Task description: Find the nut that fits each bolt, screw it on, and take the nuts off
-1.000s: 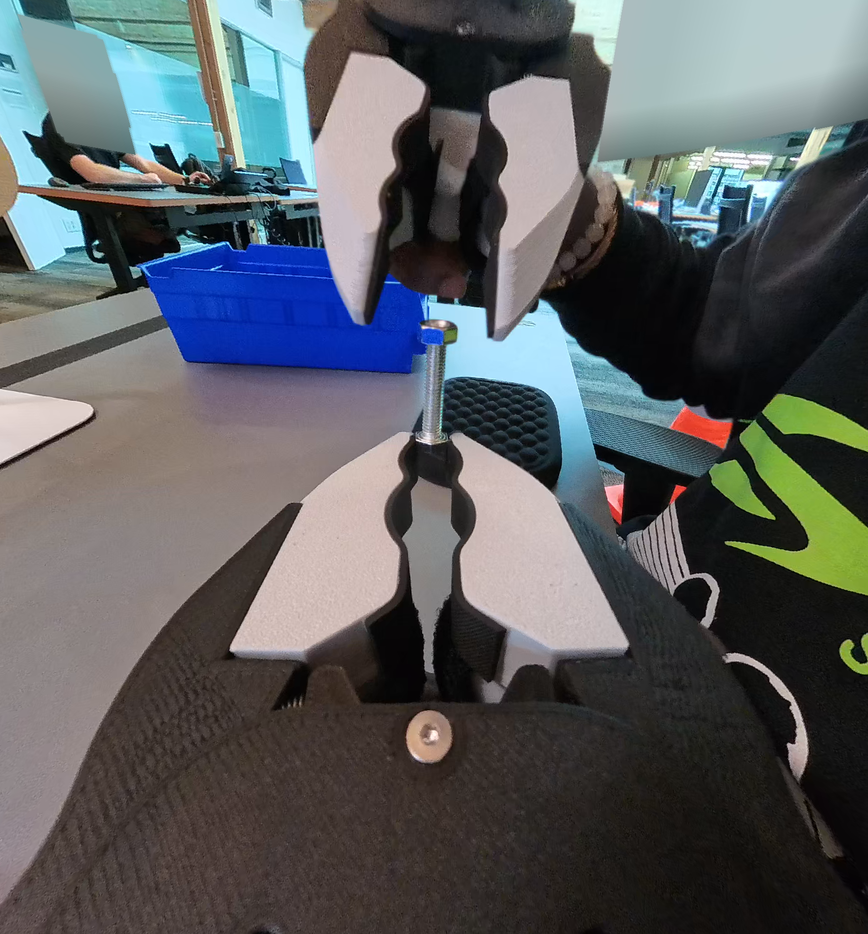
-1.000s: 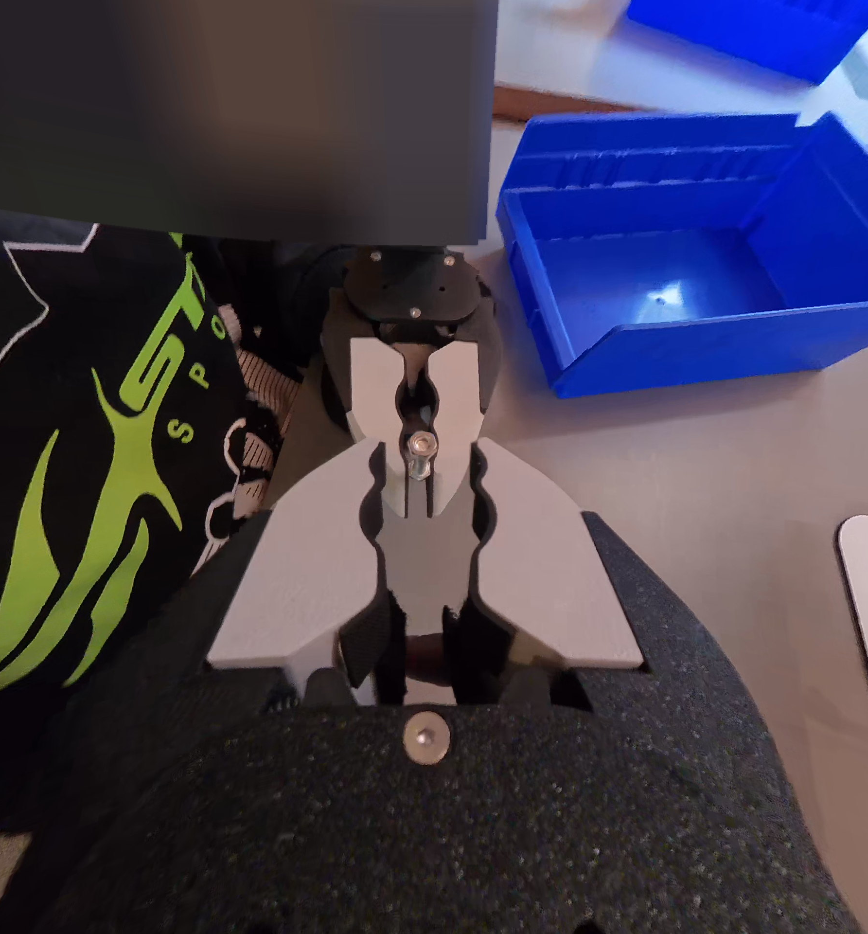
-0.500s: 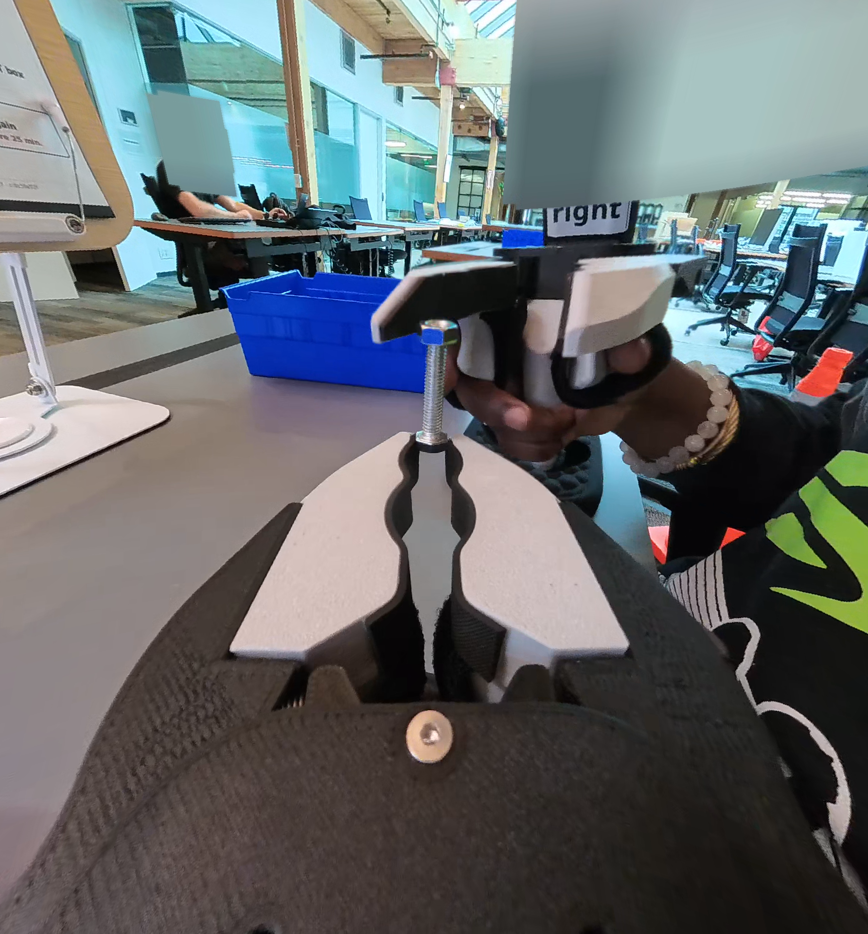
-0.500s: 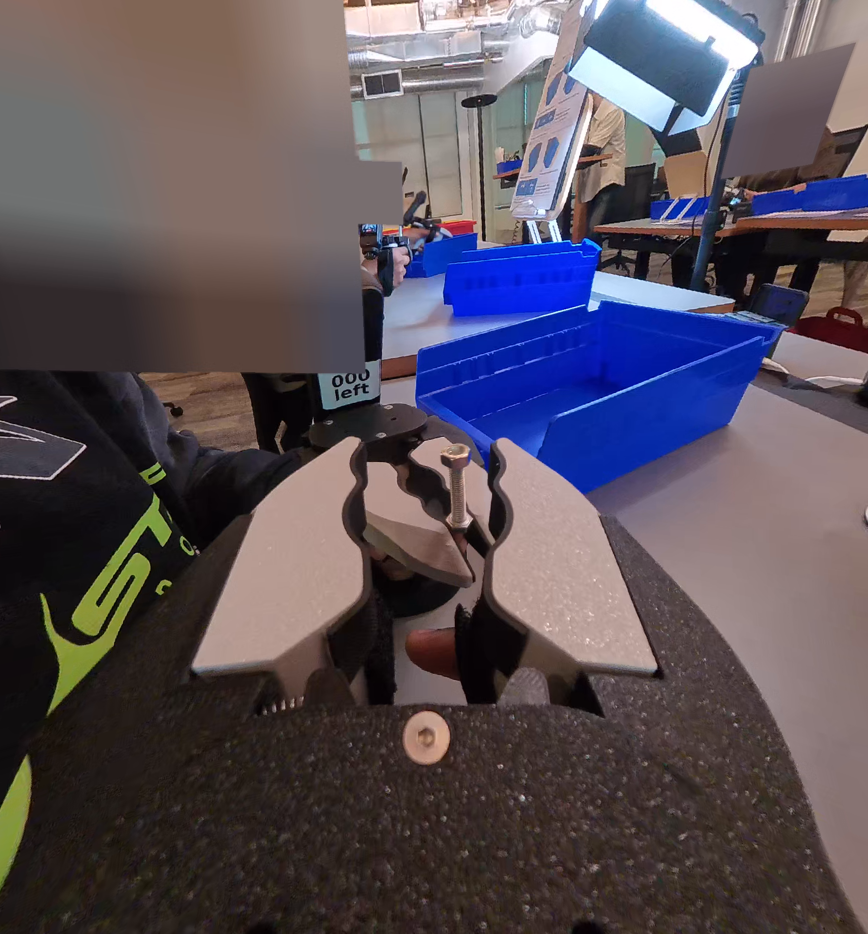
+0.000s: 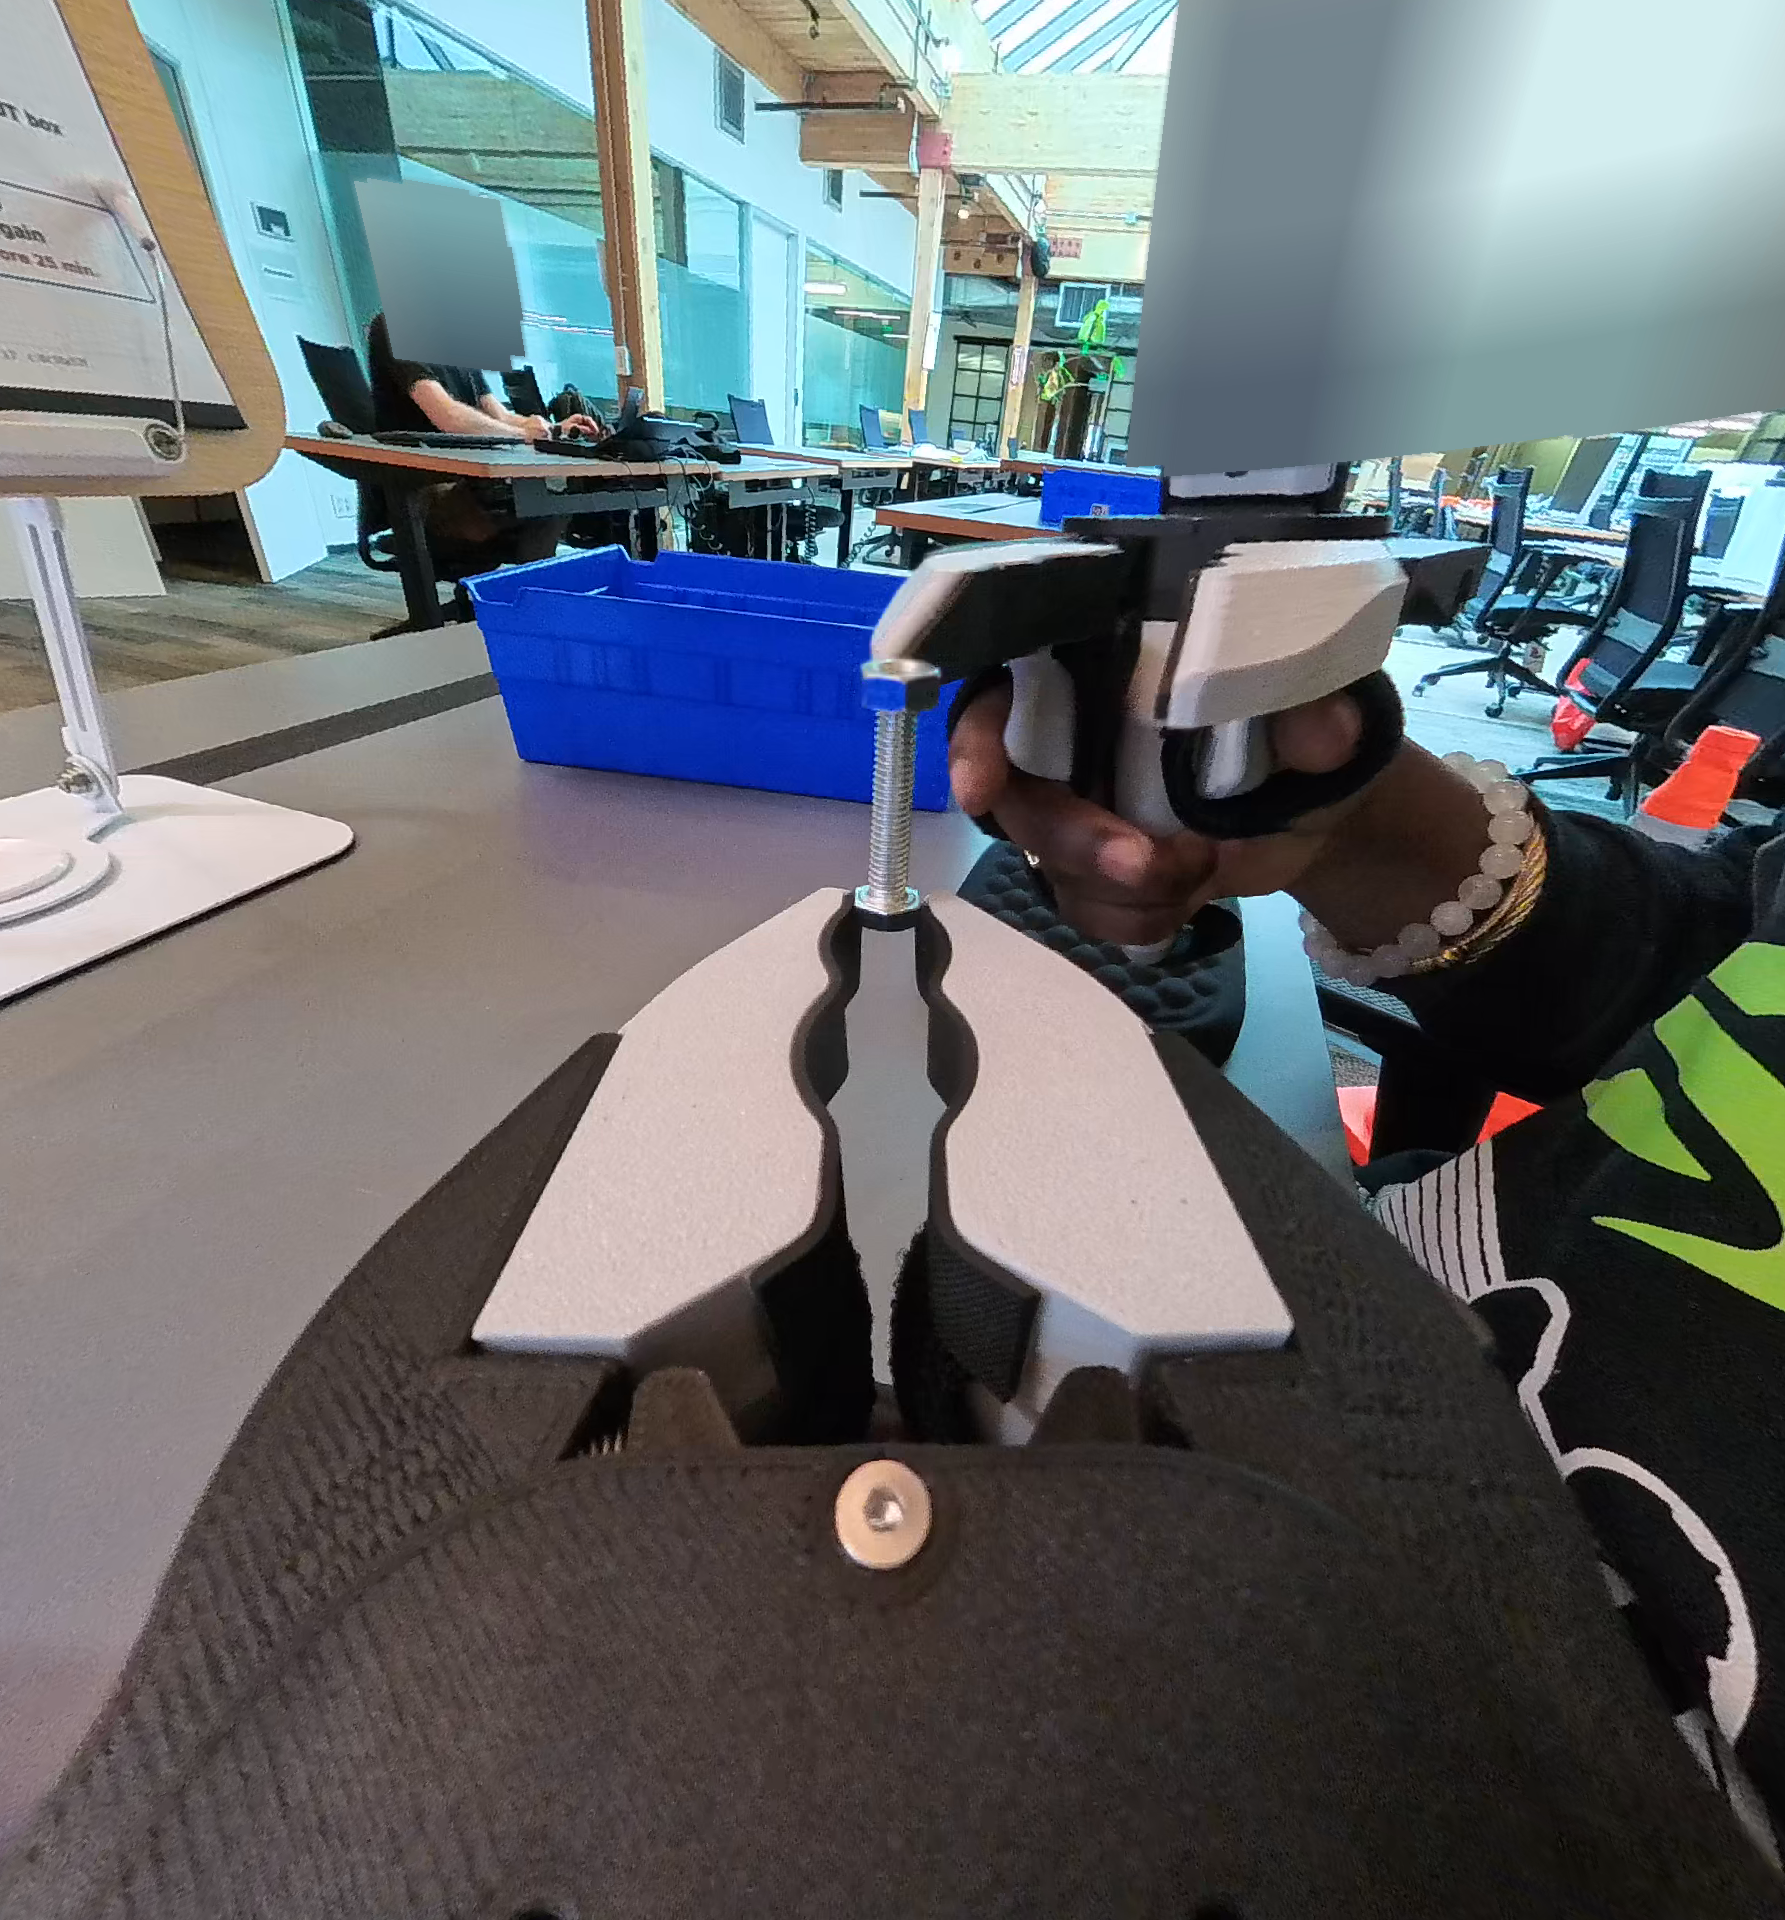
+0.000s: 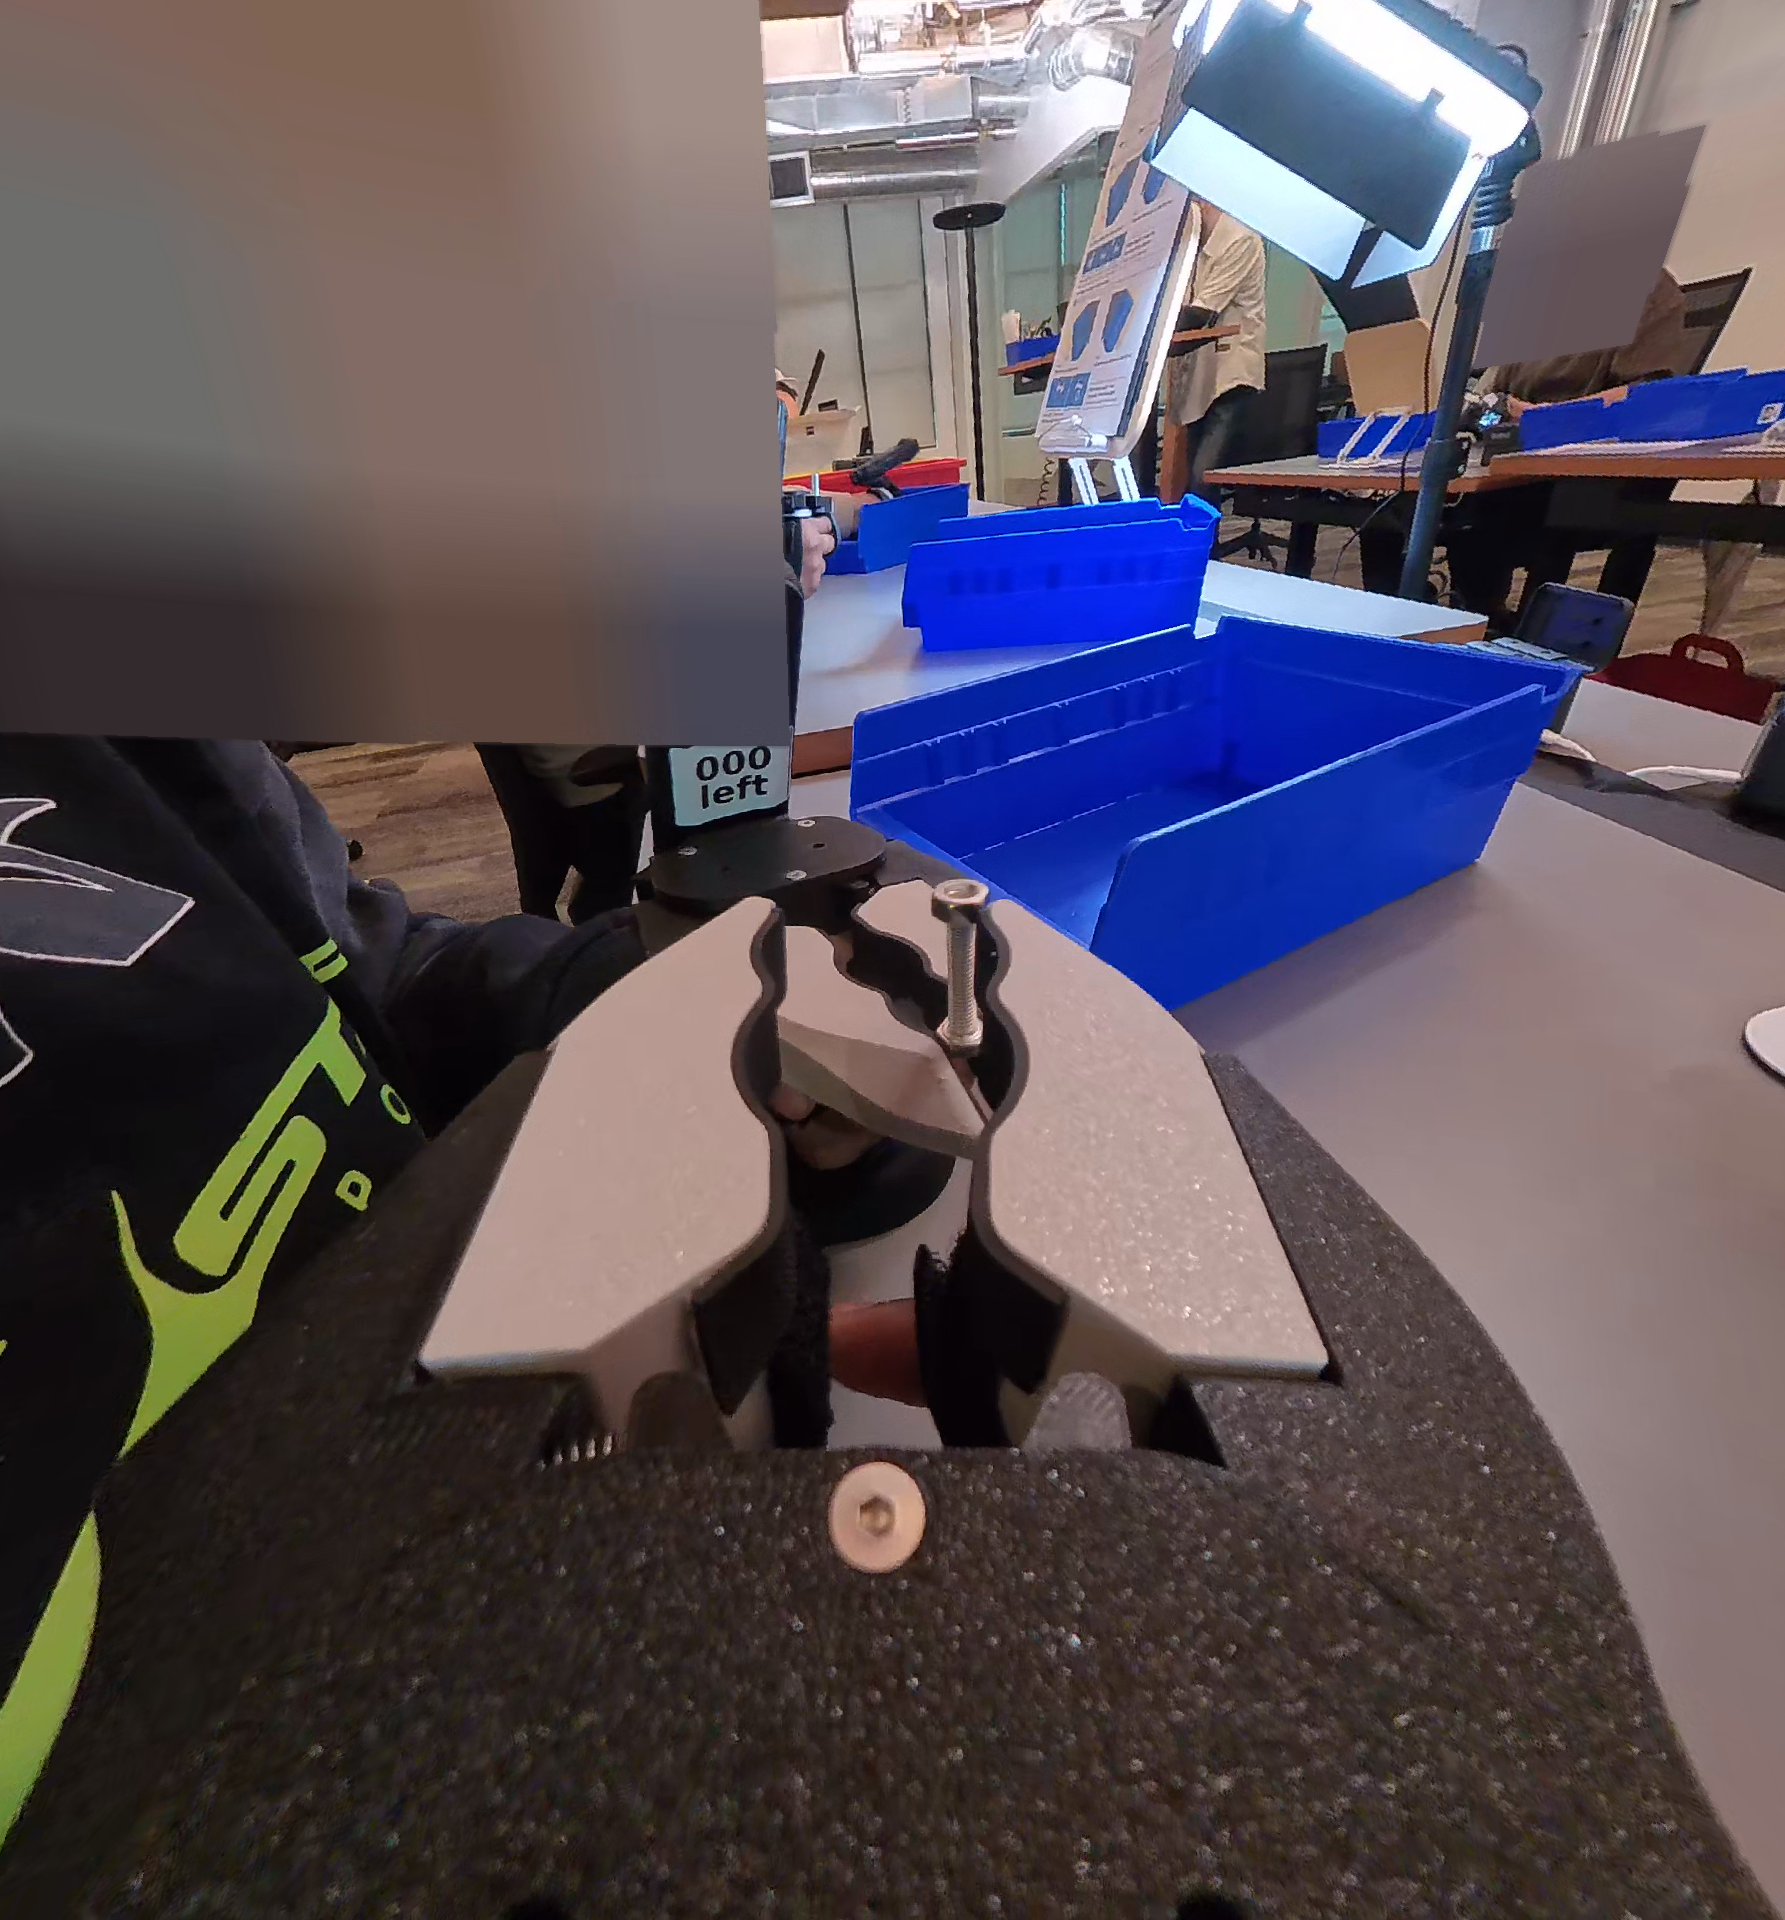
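- My left claw (image 5: 890, 925) is pinching the bolt (image 5: 892, 805) at its lower end, where a dark hex piece sits between the tips; the threaded shaft stands upright above the grey counter (image 5: 244, 1039), a little nearer than the blue bin (image 5: 701, 675)
- At the top of the shaft sits the nut (image 5: 899, 686), blue on its side and silver on top; whether it is threaded on or only resting there I cannot tell
- My right claw (image 6: 883, 1023) is spread, its fingers flanking the shaft without gripping; in the left wrist view it comes in level from the right, one fingertip (image 5: 919, 623) just above the nut
- The step in hand, as I judge it, is taking hold of the nut to turn it; I should bring the right tips level with its flats, centre them, then close squarely
- I keep the left grip firm and the bolt vertical; a tilted shaft could make the nut bind or slip from the tips; I turn in short twists, regripping between each
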Available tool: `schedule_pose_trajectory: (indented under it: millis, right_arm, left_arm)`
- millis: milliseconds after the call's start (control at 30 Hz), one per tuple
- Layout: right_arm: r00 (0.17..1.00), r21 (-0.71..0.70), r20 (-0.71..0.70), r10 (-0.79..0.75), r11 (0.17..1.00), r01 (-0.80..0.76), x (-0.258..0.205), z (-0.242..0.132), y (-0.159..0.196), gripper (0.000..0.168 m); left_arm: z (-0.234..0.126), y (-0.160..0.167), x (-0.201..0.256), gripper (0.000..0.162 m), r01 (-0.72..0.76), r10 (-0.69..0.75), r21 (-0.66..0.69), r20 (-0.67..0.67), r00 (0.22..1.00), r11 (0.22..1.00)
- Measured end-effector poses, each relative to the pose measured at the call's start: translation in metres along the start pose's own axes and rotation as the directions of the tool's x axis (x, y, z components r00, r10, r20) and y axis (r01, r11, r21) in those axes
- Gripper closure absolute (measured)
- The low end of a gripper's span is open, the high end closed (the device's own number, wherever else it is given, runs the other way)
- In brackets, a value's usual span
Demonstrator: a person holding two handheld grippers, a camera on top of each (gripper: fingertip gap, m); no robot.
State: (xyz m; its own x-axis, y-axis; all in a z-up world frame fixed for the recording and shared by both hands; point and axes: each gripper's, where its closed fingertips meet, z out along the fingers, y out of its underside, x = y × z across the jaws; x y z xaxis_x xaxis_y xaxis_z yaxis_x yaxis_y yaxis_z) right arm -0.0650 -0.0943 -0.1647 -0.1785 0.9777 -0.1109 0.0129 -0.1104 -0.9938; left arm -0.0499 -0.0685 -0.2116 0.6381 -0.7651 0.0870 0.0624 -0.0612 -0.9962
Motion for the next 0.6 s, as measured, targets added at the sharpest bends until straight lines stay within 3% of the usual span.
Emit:
schedule_pose_trajectory:
  millis: [333,600]
  right_arm:
    - [1.0,-0.007,-0.002,-0.02,1.0,0.02,0.001,0.006,0.0015,0.126]
    - [1.0,0.001,-0.008,-0.021,1.0,0.021,-0.0026,-0.0038,0.0013,0.136]
  left_arm:
    - [0.0016,0.0027,0.0021,0.152,-0.014,0.014,-0.018,-0.007,1.0,1.0]
    - [0.0013,0.0024,-0.0005,0.152,0.002,-0.002,-0.016,0.003,1.0,1.0]
